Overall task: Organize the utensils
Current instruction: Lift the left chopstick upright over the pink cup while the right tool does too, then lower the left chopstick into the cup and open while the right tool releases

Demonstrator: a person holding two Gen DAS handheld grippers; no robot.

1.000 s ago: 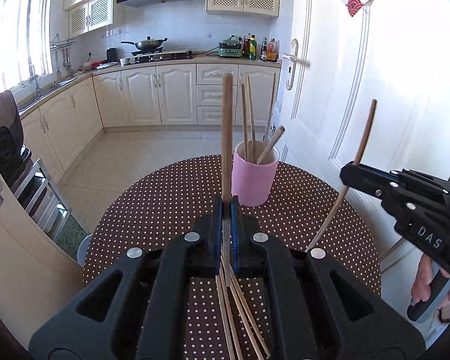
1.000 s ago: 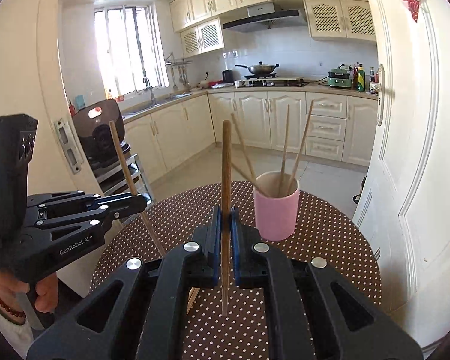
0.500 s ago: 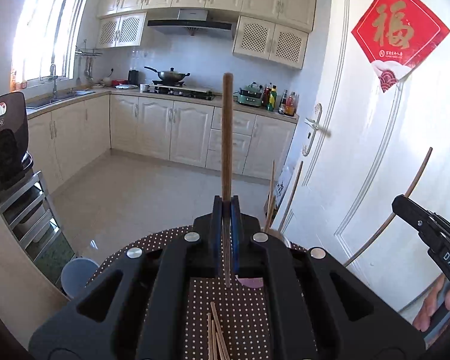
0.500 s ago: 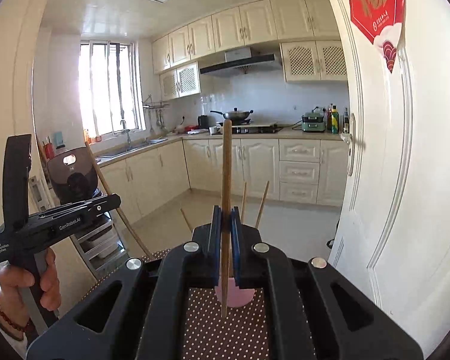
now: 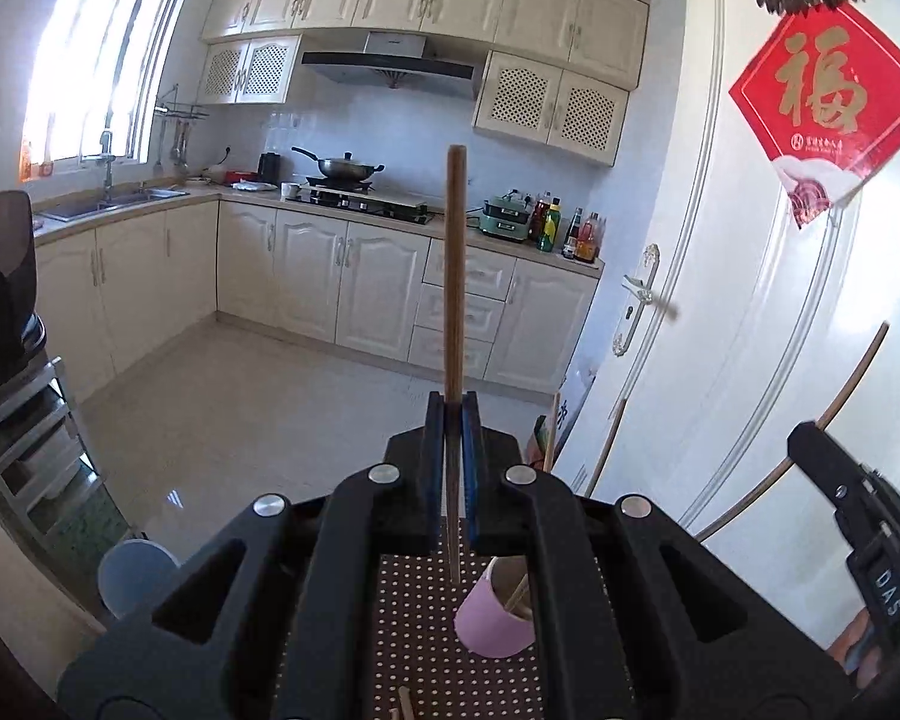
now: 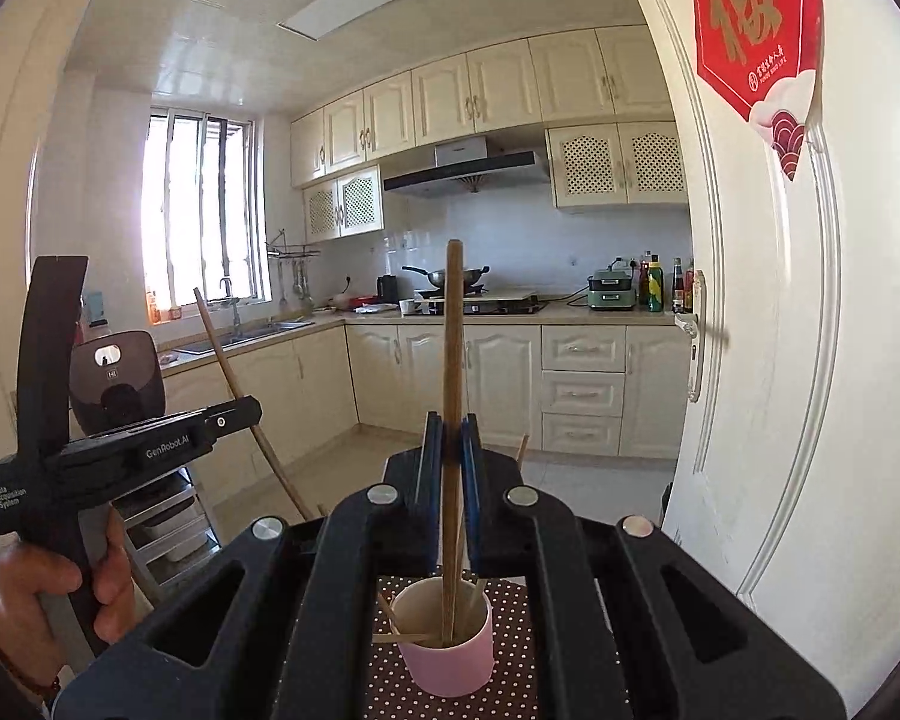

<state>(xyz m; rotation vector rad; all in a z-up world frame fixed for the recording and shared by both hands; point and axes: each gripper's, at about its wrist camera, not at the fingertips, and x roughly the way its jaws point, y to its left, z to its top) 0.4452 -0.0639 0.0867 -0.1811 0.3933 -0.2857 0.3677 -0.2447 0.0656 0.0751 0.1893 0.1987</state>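
Note:
My left gripper (image 5: 453, 414) is shut on an upright wooden chopstick (image 5: 455, 276). Its lower tip hangs just left of the pink cup (image 5: 493, 624), which holds several chopsticks. My right gripper (image 6: 452, 420) is shut on a second chopstick (image 6: 452, 360). That chopstick's lower end shows within the mouth of the pink cup (image 6: 450, 663); whether it is inside or just above, I cannot tell. Each view shows the other gripper off to the side, the right gripper (image 5: 804, 438) and the left gripper (image 6: 253, 407). The cup stands on a brown dotted table (image 5: 414, 630).
Loose chopsticks (image 5: 405, 705) lie on the table near the bottom edge of the left wrist view. A white door (image 5: 750, 300) stands close on the right. A pale blue bin (image 5: 135, 576) and a metal rack (image 5: 24, 456) with a black appliance are to the left.
Both grippers have risen and tipped upward with their chopsticks. The cup has dropped to the bottom of both views, and the right chopstick's lower end now lines up with its mouth.

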